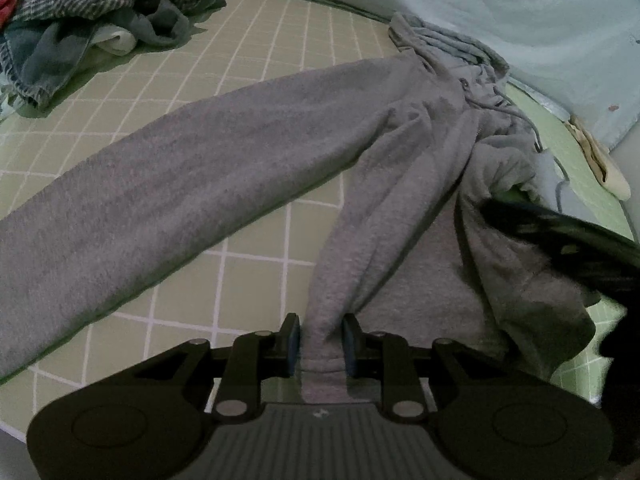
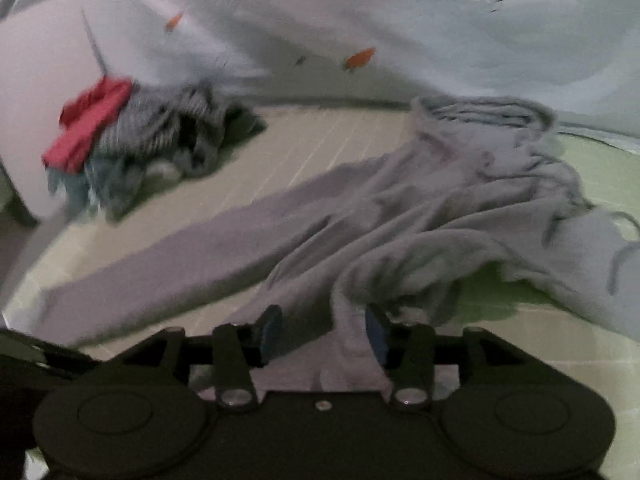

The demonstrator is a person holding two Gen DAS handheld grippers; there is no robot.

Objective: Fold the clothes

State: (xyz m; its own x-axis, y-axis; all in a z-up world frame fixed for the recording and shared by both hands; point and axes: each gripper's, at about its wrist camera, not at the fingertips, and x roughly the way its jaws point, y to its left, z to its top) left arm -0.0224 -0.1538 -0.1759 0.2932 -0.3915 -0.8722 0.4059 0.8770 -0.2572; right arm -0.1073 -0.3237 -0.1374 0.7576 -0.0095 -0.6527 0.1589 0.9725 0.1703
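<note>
Now the left hand-held gripper (image 1: 320, 340) pinches the soft grey fleece hoodie's (image 1: 400, 168) cuff; the right hand-held gripper (image 2: 324, 336) looks half open around its hem, so grip firmly first.

Dim, soft light; right view motion-blurred; fisheye corners black.

Blurred clothes pile (image 2: 132, 148), sweatpants (image 2: 360, 220)
</note>
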